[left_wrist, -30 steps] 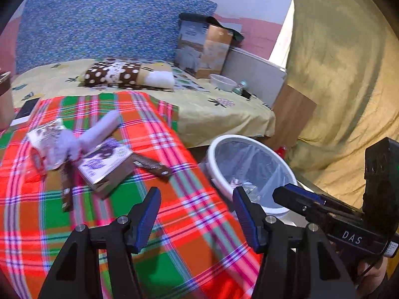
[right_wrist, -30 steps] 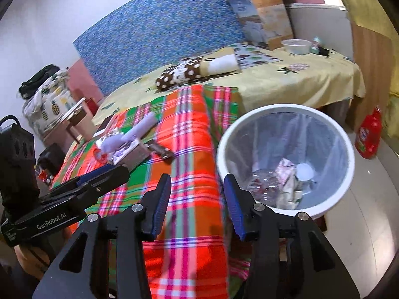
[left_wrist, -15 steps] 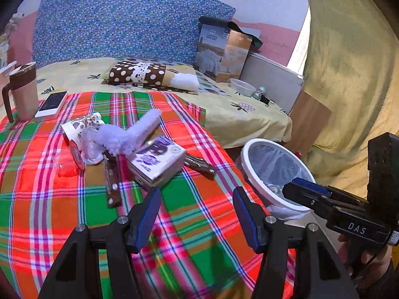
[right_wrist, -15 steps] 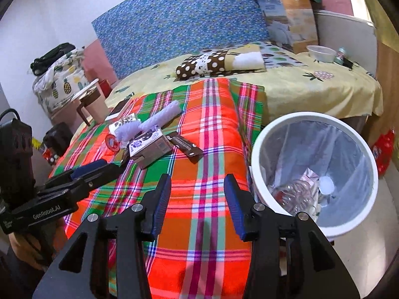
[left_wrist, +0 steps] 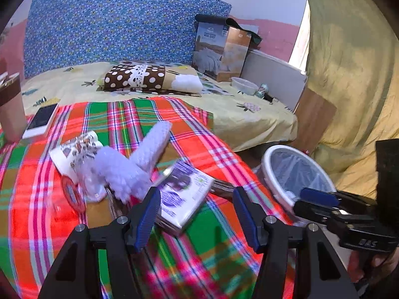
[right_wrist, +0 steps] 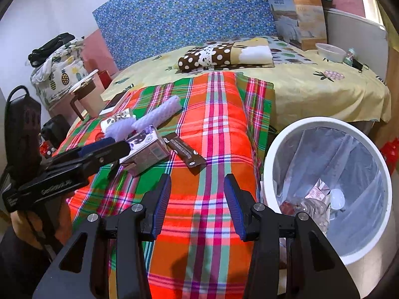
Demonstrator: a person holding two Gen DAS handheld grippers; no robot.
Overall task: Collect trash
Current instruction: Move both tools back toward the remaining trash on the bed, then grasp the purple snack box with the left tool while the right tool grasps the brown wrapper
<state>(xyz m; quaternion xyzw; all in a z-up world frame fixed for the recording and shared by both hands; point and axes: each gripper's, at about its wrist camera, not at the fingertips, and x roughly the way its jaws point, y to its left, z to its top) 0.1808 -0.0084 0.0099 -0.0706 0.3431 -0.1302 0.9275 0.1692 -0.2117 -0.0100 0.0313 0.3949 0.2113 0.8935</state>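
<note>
On the far left edge of the plaid blanket (right_wrist: 214,129) a brown-lidded mug (right_wrist: 86,97) stands, with a white phone (left_wrist: 41,120) lying just beside it. Right of these a heap of trash is seen: a printed paper cup (left_wrist: 74,149) on its side, a crumpled clear plastic piece with a red lid (left_wrist: 72,194) (blurred), and two white foam sleeves (left_wrist: 147,154) lying across the heap. A purple-printed carton (left_wrist: 184,194) lies against the sleeves on the near side; a brown snack wrapper (right_wrist: 185,153) lies flat just right of it, a second wrapper partly hidden under the heap.

The left gripper (left_wrist: 197,216) is held over the near part of the blanket, jaws released, nothing between them; the carton is seen just beyond its left pad. The right gripper (right_wrist: 198,204) is likewise spread and empty, above bare plaid near the blanket's right edge, the wrapper lying just beyond it.

Beyond the blanket a yellow sheet (right_wrist: 311,87) carries a polka-dot pillow (right_wrist: 212,56), a bowl (right_wrist: 329,51) and a boxed quilt (right_wrist: 299,12). At the right, below the bed edge, a white-rimmed bin (right_wrist: 274,154) with a clear liner stands on the floor, some trash already inside. Bare plaid is noted between heap and bin; a red bottle (right_wrist: 391,149) stands far right of the bin.
</note>
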